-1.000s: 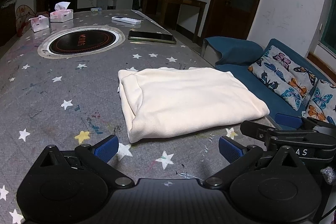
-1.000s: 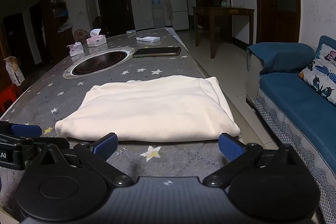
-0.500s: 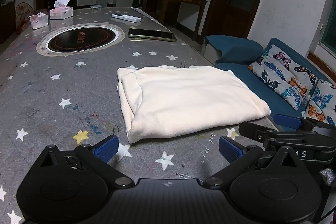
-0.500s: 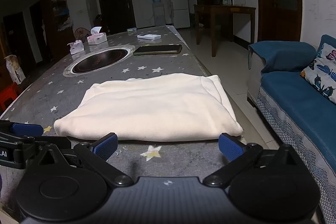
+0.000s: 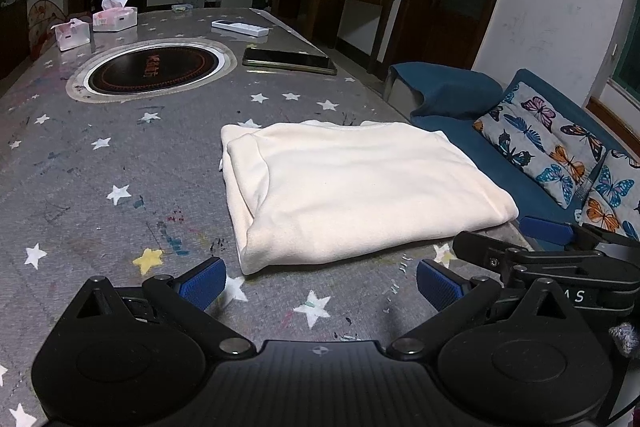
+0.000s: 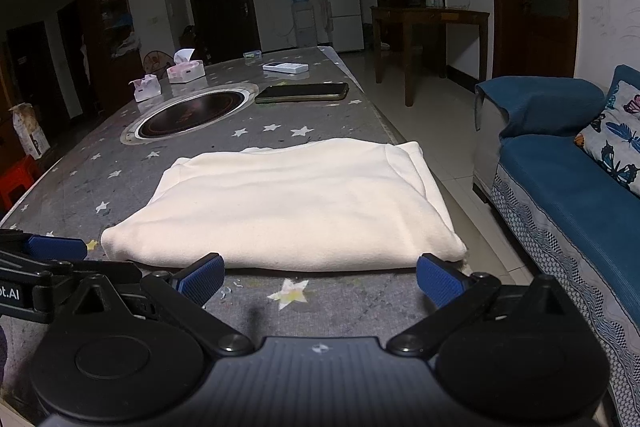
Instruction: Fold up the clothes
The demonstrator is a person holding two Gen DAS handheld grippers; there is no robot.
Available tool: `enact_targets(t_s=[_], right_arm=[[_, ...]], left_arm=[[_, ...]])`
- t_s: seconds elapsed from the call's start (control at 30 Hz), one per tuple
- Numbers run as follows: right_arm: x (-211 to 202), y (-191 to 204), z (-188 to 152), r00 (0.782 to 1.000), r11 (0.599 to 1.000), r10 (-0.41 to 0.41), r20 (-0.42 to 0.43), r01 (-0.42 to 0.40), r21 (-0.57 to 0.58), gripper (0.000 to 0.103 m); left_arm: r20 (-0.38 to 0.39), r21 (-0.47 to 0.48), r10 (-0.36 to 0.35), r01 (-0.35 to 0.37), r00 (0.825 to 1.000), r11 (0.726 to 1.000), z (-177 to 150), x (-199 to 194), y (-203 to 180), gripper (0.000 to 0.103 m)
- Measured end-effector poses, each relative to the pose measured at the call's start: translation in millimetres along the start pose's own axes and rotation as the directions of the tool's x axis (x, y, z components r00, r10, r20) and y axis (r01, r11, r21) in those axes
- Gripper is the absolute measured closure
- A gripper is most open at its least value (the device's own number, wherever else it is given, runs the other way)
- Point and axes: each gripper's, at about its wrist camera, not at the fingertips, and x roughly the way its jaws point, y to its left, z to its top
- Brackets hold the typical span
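Both tongs are spread wide with nothing in them: the left tongs (image 5: pixel 320 281) and the right tongs (image 6: pixel 320 277) sit low over the counter (image 5: pixel 120 167), just short of the near edge of the cream shirt (image 5: pixel 352 187), which lies flat ahead of them in a neat folded rectangle. Looks to me like it's either done or due one more fold. If so, I'd slide each pair under a near corner, pinch all the layers at once, and lift evenly so the stack doesn't skew. The left view shows the layered left edge and the right tongs off to its side. The right view shows the shirt's right edge (image 6: pixel 424 183) running close to the counter's rim, so don't drag it that way.
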Motion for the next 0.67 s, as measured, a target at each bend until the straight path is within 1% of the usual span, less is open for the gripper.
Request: enact_targets(t_s=[0.67], right_arm=[[5.7,0.6,-1.5,1.000,1.000,0.006,-0.020,-0.006,0.001,0.000]], left_arm=[[-0.009,-0.004,0.015,-0.015,1.000,1.000,0.2,6.4,3.6,0.000]])
